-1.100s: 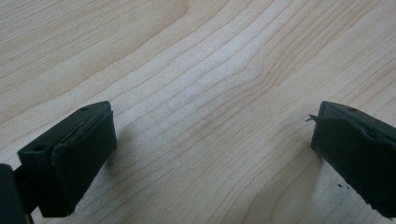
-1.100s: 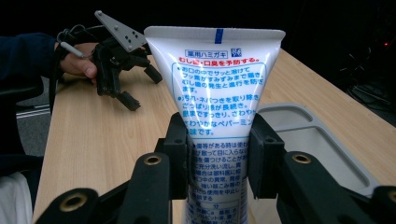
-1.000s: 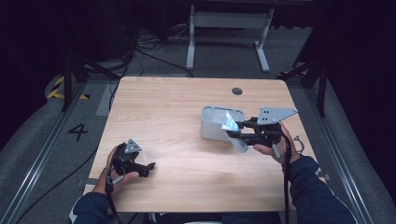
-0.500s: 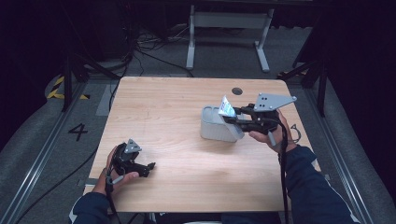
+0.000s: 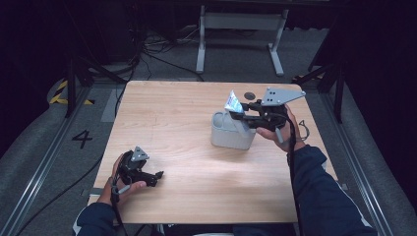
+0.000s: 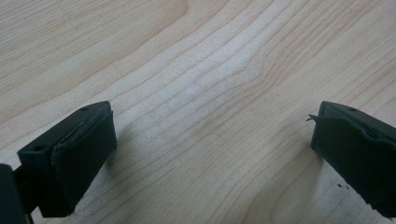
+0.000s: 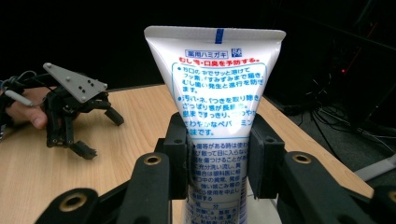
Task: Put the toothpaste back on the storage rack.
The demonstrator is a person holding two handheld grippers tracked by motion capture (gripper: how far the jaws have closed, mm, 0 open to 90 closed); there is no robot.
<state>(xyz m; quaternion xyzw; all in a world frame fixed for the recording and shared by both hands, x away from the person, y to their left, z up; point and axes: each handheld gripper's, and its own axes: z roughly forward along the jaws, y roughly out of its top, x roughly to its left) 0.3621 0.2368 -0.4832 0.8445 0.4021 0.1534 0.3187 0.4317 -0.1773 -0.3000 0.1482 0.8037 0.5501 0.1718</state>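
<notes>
Since the earlier high views, right gripper (image 5: 239, 116) has travelled from the near-right side of the bin (image 5: 231, 132) toward the far edge of the table (image 5: 162, 108), carrying the tube (image 5: 233, 102) up with it; left gripper (image 5: 156, 178) has kept its place near the front-left corner.

Right gripper: jaws pressed against both sides of the tube (image 7: 215, 116), pinching it about mid-body. Tube upright, its flat crimped end on top, printed face toward the right gripper view's camera; its lower end runs out of that view between the jaws. In the high view the tube stands over the far-right part of the bin, just above its rim.

Left gripper (image 6: 210, 154): jaws spread wide, nothing between them, bare wood (image 6: 201, 70) showing in the gap. The gripper lies low over the tabletop; whether the pads touch it cannot be told.

Edges and room: the bin sits right of centre, well apart from the left gripper. Open tabletop spans the whole left and centre, and the near strip in front of the bin. Right hand (image 5: 275, 130) lies close to the table's right edge.
</notes>
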